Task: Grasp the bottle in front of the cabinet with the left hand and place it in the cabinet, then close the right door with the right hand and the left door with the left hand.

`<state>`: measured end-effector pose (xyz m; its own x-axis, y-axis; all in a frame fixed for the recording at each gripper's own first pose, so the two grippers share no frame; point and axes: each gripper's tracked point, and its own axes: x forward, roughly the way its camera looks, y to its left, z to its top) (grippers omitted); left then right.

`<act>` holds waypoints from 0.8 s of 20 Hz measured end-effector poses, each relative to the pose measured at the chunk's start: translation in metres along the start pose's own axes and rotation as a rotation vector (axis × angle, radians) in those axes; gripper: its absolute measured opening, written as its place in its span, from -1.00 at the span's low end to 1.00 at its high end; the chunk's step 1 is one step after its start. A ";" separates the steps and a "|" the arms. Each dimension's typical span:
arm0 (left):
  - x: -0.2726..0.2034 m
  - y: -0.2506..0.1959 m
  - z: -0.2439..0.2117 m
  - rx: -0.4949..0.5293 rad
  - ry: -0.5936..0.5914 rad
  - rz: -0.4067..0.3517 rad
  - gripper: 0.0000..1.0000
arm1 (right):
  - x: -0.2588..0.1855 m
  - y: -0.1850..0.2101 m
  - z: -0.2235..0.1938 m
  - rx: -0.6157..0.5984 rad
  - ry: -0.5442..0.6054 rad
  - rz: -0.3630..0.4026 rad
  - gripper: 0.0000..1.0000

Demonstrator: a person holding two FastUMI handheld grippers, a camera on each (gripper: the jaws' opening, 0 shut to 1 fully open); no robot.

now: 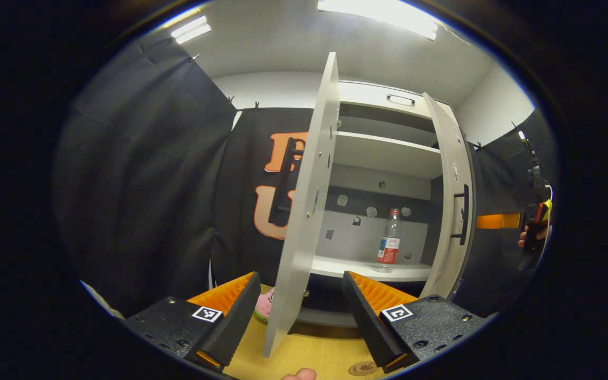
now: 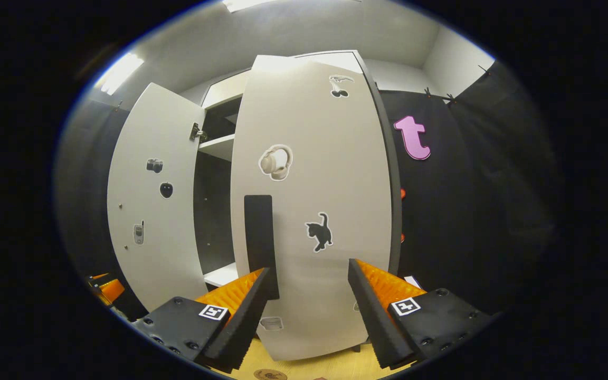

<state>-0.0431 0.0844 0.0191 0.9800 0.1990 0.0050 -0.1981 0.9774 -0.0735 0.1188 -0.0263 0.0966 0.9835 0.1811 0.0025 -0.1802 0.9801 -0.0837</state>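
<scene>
The clear bottle (image 1: 388,240) with a red-and-white label stands upright on the lower shelf (image 1: 367,268) inside the white cabinet. My left gripper (image 1: 301,311) is open and empty, and the left door (image 1: 304,211) stands edge-on between its fingers, farther off. The right door (image 1: 452,211) hangs part open with a black handle (image 1: 462,214). In the right gripper view my right gripper (image 2: 309,311) is open, close in front of the right door (image 2: 314,211). Its left fingertip (image 2: 256,287) sits by the lower end of the black handle (image 2: 259,243). The left door (image 2: 151,211) is swung wide.
The cabinet stands on a wooden table (image 1: 309,353). A pink object (image 1: 265,305) lies on the table behind the left door. The other gripper and a hand (image 1: 533,232) show at the far right. Stickers dot both doors. An upper shelf (image 1: 388,153) is bare.
</scene>
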 end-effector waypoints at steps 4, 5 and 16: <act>-0.005 0.051 0.023 -0.031 -0.040 0.145 0.94 | 0.024 0.006 -0.008 0.009 0.013 0.002 0.77; -0.006 0.063 0.026 -0.038 -0.044 0.174 0.89 | 0.026 0.006 -0.010 0.010 0.013 -0.003 0.92; 0.042 0.138 0.048 0.027 -0.024 0.287 0.89 | 0.077 0.021 -0.017 0.063 0.017 -0.019 0.76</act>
<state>-0.0303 0.2314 0.0573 0.8831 0.4691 0.0115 -0.4681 0.8823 -0.0488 0.1910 0.0070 0.0784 0.9867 0.1617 -0.0133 -0.1620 0.9866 -0.0210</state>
